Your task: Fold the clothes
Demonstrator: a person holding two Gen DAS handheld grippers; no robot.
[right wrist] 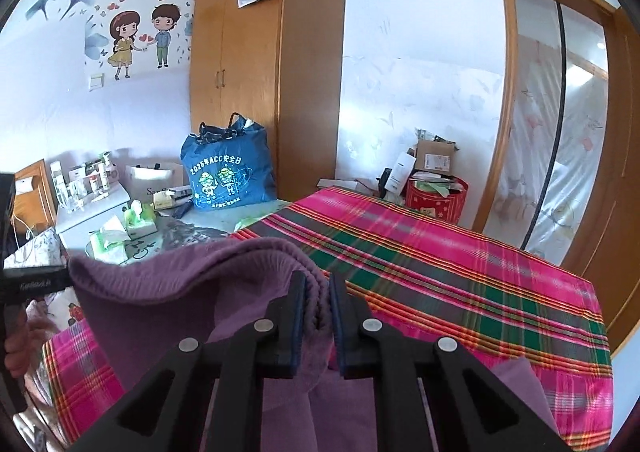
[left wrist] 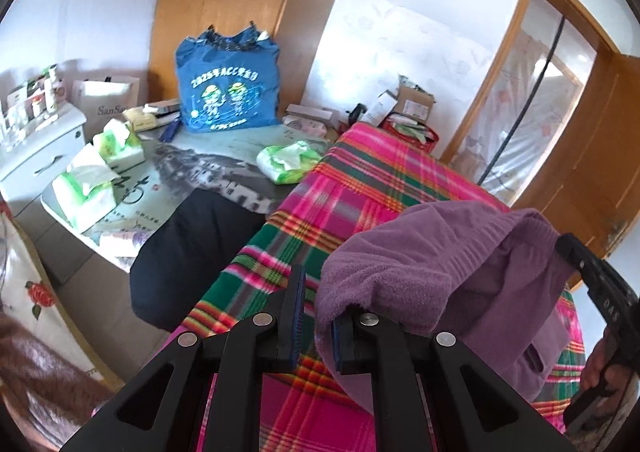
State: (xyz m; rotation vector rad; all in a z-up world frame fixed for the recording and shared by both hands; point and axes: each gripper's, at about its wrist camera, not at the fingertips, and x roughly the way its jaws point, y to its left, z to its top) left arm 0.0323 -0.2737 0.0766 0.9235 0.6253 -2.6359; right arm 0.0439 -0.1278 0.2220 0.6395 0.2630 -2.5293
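A purple fleece garment (left wrist: 420, 252) hangs lifted over a pink and green plaid blanket (left wrist: 360, 180), stretched between my two grippers. My left gripper (left wrist: 318, 304) has its jaws close together at the garment's left edge. The cloth drapes over the right finger and hides its tip. At the garment's far right corner my right gripper (left wrist: 568, 248) grips from the side. In the right wrist view the right gripper (right wrist: 317, 284) is shut on bunched folds of the purple garment (right wrist: 180, 292). The left gripper (right wrist: 56, 278) holds the far left corner above the plaid blanket (right wrist: 440, 252).
A black garment (left wrist: 192, 252) lies at the blanket's left edge on a printed table mat with tissue packs (left wrist: 116, 140). A blue bag (right wrist: 228, 176) stands before a wooden wardrobe (right wrist: 240, 52). A red bin (right wrist: 436, 200) with boxes sits behind; a door (left wrist: 600, 132) is at right.
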